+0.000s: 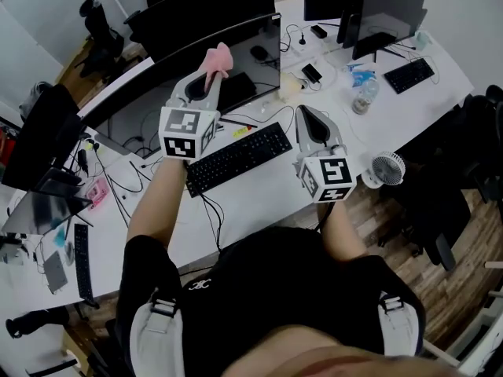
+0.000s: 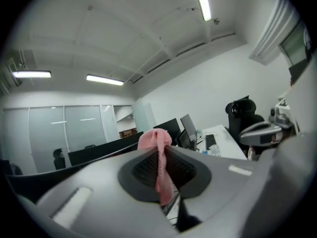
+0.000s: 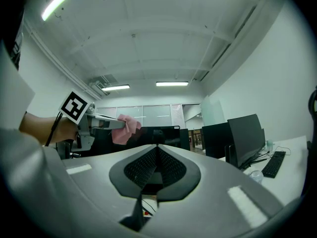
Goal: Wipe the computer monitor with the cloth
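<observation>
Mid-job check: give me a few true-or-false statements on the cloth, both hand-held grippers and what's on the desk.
1. The left hand-held gripper is shut on the pink cloth. True.
2. The right hand-held gripper holds a second cloth. False: its jaws are together with nothing between them.
3. The black keyboard lies on the desk in front of the monitor. True.
4. The small fan stands left of the keyboard. False: it is to the right, beyond the right hand-held gripper.
5. The cloth lies on the keyboard. False: it is held up by the monitor.
</observation>
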